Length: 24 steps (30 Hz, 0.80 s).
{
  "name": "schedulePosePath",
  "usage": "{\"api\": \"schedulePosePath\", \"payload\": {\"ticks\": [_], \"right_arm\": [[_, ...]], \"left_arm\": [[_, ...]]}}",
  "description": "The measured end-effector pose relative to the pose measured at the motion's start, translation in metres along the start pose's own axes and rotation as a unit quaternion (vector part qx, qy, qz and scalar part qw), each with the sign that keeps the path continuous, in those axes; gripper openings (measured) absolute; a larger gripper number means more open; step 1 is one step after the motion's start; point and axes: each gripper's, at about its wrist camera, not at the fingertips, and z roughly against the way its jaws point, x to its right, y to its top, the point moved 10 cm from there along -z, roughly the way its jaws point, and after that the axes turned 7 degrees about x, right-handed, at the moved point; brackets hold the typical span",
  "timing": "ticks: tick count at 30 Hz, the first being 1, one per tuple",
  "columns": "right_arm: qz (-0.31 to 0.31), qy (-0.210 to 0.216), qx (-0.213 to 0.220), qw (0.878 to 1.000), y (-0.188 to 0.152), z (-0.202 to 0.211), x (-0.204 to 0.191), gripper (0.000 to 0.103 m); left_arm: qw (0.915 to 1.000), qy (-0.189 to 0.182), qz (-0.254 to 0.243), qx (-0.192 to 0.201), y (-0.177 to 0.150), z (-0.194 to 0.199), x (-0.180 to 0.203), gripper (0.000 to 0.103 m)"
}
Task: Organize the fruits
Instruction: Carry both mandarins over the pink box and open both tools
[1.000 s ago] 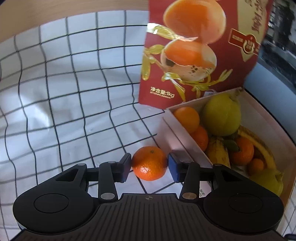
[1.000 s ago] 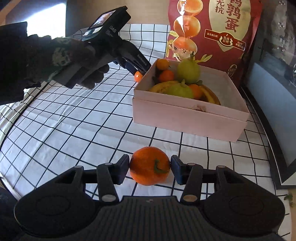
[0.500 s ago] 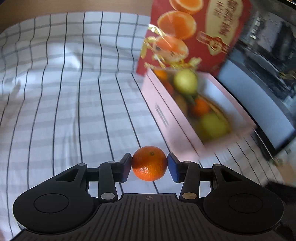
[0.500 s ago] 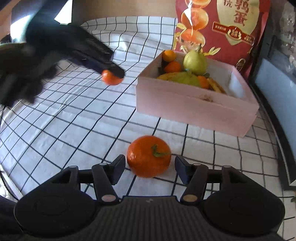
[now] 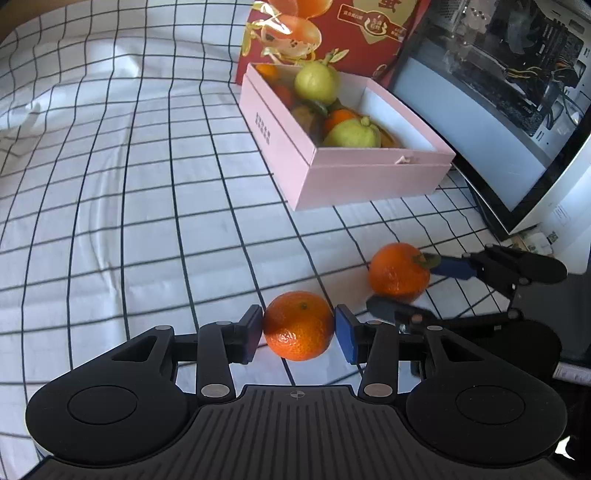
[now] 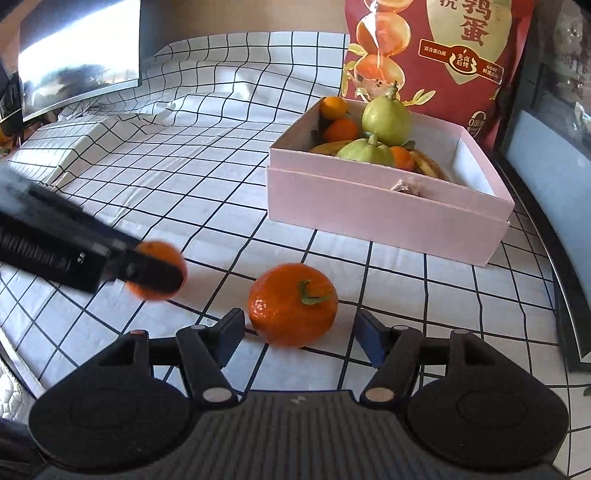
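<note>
Looking along the left wrist view first: left gripper (image 5: 298,326) is clenched on a small mandarin (image 5: 298,325), both blue pads pressed against its sides, fruit lifted off the checked cloth (image 5: 147,192). Landmark is the pink box (image 5: 343,173). Held mandarin sits well in front of the box's near corner. A larger stemmed orange (image 5: 399,271) rests on the cloth, nearer the box's front wall and to the right of the held mandarin. Right gripper (image 5: 402,284) reaches in from the right edge, one finger on each side of that orange; contact cannot be judged from this view. Inside the box: two green pears, some small oranges, darker fruit beneath. Red printed bag (image 5: 332,33) stands directly behind the box. Computer case (image 5: 509,103) with a glass side panel stands to the right of the box.

Right wrist view: right gripper (image 6: 299,334) is released, jaws opening, pads standing clear of the stemmed orange (image 6: 293,304) on both sides. Orange lies on the cloth (image 6: 184,166) between the fingers, in front of the pink box's (image 6: 369,214) front wall, green stem facing up. Left gripper (image 6: 162,271), blurred, comes in from the left edge, grasping the small mandarin (image 6: 157,254), well left of the box's front. Bananas show among the pears in the box. Red bag (image 6: 443,55) stands behind the box.
</note>
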Motion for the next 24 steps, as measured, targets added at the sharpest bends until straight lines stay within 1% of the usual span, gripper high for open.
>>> {"api": "schedulePosePath", "payload": {"ticks": [4, 7, 9, 10, 11, 14, 16, 19, 22, 24], "right_arm": [[-0.023, 0.009, 0.006, 1.0, 0.005, 0.0, 0.006, 0.067], [-0.035, 0.02, 0.003, 0.999, 0.006, -0.003, 0.008, 0.066], [-0.034, 0.024, 0.003, 0.999, 0.007, -0.003, 0.007, 0.064], [-0.031, 0.031, 0.004, 0.999, 0.008, -0.002, 0.006, 0.058], [-0.028, 0.037, 0.005, 0.999, 0.008, -0.001, 0.005, 0.051], [-0.008, 0.039, 0.005, 0.999, 0.009, 0.003, 0.003, 0.05], [-0.009, 0.037, 0.008, 0.999, 0.01, 0.008, 0.007, 0.05], [-0.023, 0.028, 0.023, 0.999, 0.016, 0.021, 0.02, 0.049], [-0.038, 0.004, 0.048, 0.998, 0.027, 0.042, 0.041, 0.049], [-0.045, -0.013, 0.061, 0.997, 0.032, 0.052, 0.054, 0.049]], "left_arm": [[1.0, 0.0, 0.004, 0.002, -0.003, 0.004, 0.001, 0.048], [1.0, 0.002, 0.007, 0.003, -0.004, 0.005, 0.001, 0.048], [1.0, 0.001, 0.006, 0.001, -0.005, 0.005, 0.003, 0.048], [1.0, 0.0, 0.004, -0.001, -0.005, 0.004, 0.005, 0.048], [1.0, -0.002, 0.002, -0.002, -0.006, 0.004, 0.007, 0.048], [0.9999, -0.011, -0.008, -0.006, -0.004, 0.001, 0.017, 0.048], [0.9997, -0.018, -0.017, -0.005, -0.001, -0.001, 0.024, 0.048], [0.999, -0.031, -0.03, 0.007, 0.013, -0.001, 0.037, 0.048], [0.9976, -0.047, -0.042, 0.029, 0.039, 0.0, 0.051, 0.048], [0.9958, -0.063, -0.05, 0.044, 0.063, -0.001, 0.061, 0.048]]}}
